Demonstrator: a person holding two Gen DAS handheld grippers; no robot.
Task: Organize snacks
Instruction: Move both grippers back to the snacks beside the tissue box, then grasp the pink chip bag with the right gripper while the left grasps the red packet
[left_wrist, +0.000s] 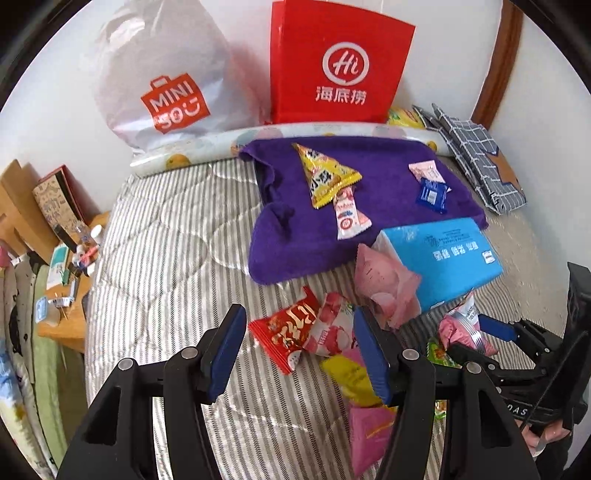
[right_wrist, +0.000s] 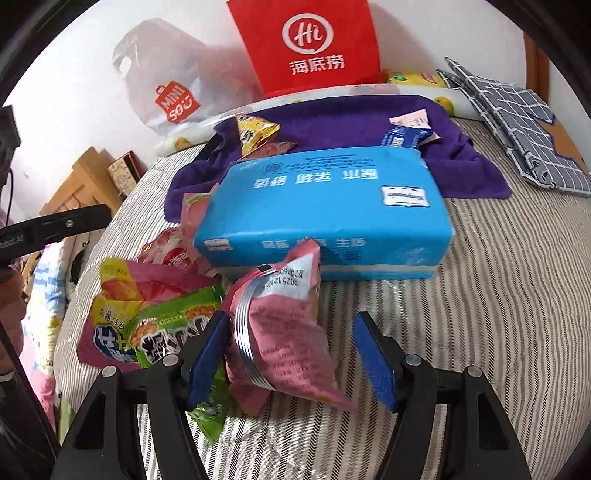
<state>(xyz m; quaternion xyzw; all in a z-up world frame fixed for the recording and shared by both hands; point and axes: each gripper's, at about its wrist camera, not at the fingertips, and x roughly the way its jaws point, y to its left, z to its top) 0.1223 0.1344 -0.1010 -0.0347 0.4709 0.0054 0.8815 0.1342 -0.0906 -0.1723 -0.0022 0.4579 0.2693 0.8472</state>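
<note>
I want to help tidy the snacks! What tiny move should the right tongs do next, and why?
Probably close the right tongs on the pink snack bag. The bag already sits between the open blue pads, close to the left one, with a gap still on the right side, so a gentle squeeze should catch it.

Four snack packets lie on one purple towel (left_wrist: 373, 221): a yellow triangular packet (left_wrist: 325, 175), a white and pink packet (left_wrist: 347, 218), a pale pink packet (left_wrist: 426, 170) and a blue packet (left_wrist: 432, 195). One blue tissue pack (right_wrist: 332, 206) sits on the bed, with a loose pile of at least seven more snack packets beside it, some overlapping so the full count cannot be told. Two shopping bags stand at the wall, one red bag (left_wrist: 332, 66) and one white bag (left_wrist: 162, 77), with one checked cloth (left_wrist: 480, 158) folded at the right.
</note>
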